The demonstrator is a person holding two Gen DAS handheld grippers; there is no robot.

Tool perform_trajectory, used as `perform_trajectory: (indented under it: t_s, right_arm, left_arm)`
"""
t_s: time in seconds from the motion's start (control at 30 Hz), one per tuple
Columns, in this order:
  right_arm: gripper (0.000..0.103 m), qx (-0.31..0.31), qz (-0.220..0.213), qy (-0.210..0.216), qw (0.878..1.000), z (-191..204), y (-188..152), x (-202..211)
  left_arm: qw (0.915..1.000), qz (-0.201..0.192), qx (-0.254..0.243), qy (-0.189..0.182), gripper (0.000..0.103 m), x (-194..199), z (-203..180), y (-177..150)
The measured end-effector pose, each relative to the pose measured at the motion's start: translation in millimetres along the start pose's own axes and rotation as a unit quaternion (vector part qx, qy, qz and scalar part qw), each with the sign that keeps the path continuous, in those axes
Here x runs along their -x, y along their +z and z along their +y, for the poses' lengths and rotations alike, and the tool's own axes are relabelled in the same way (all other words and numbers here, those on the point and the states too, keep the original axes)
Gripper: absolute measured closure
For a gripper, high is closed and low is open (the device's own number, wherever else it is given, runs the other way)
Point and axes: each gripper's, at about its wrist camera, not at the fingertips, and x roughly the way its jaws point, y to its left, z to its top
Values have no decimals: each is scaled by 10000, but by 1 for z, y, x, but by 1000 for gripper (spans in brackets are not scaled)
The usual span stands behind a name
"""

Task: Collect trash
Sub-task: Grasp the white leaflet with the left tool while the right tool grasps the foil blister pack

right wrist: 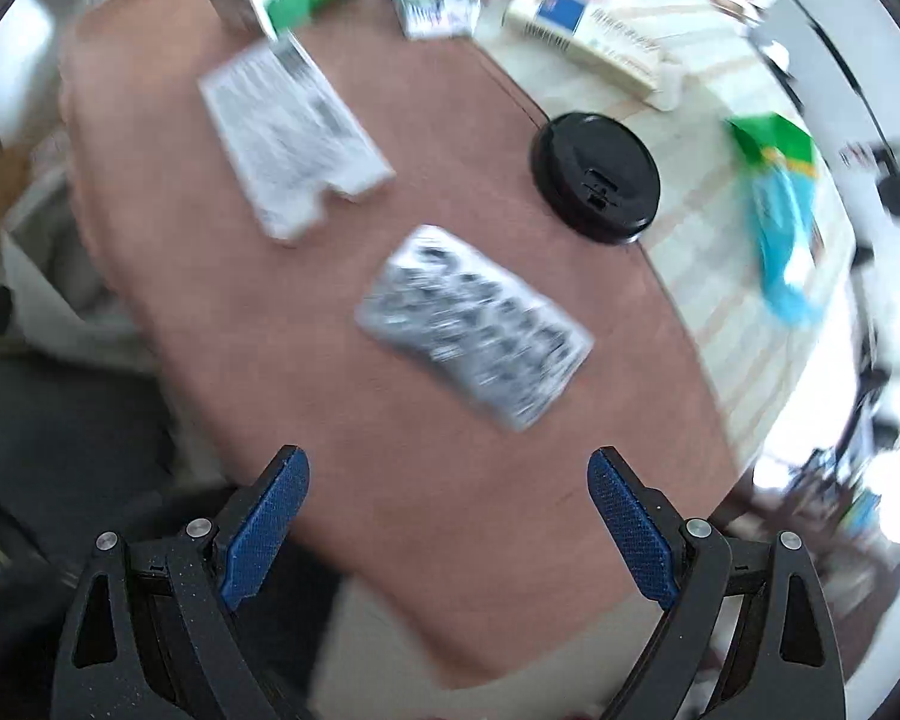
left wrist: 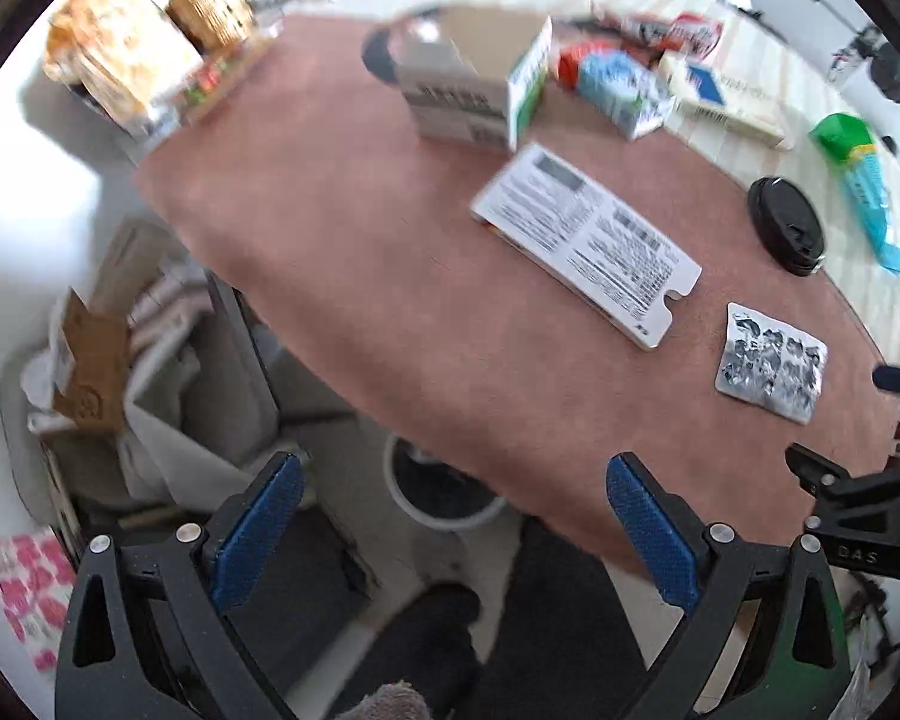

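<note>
Trash lies on a brown mat: a flat white printed card box, a silver blister pack, a black cup lid, a green and blue wrapper, an open carton and a blue pack. My left gripper is open and empty, over the mat's near edge. My right gripper is open and empty, just short of the blister pack. The card box, lid and wrapper show beyond it.
A white bin stands on the floor under the table edge. Cardboard and paper are piled at the left. Bagged goods sit at the far left. A white and blue box lies on the striped tablecloth.
</note>
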Motion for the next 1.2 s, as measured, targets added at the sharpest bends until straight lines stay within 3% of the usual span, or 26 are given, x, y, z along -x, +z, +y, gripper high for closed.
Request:
perform_trajectory:
  t_s: [0.23,0.3,0.4,0.53,0.6,0.63,0.7,0.77,0.83,1.0,1.07,1.17,1.2]
  right_arm:
    - [7,1412,551,156,9883,-7,45,-62]
    - [7,1447,467,404,9875,-12,50,-61]
    - [10,1214,318,450,9911,-19,49,-57]
    - [19,57,232,624,9978,-45,45,-54]
    - [22,-1004,184,835,9913,-73,38,-55]
    - [22,-1577,149,960,9827,-90,32,-55]
    - [21,-2723,258,1378,9519,-123,16,-61]
    - [18,-3238,312,1630,9315,-140,7,-60]
    - [17,-3451,288,1739,9219,-151,5,-58]
    - [17,-3180,176,1560,9350,-162,20,-47]
    - [17,-2970,126,1477,9433,-167,40,-45]
    - [17,-2637,75,1314,9556,-161,57,-41]
    - [17,-2514,86,1242,9598,-159,62,-41]
  left_arm:
    - [9979,532,188,321,0,-36,-28,22]
    - [9972,606,265,345,0,-41,-31,25]
    - [9962,714,349,363,0,-47,-36,31]
    - [9954,781,419,365,0,-51,-44,43]
    - [9953,787,447,345,0,-51,-50,53]
    - [9952,784,488,321,0,-52,-53,59]
    - [9946,809,621,183,0,-54,-58,72]
    - [9923,885,869,-14,0,-59,-62,86]
    - [9860,1050,1271,-259,0,-68,-61,99]
    - [9581,1556,2299,-699,0,-99,-51,118]
    - [9522,1634,2489,-679,1,-107,-49,120]
    - [9557,1507,2446,-638,6,-108,-49,120]
    - [9614,1361,2302,-645,16,-105,-52,119]
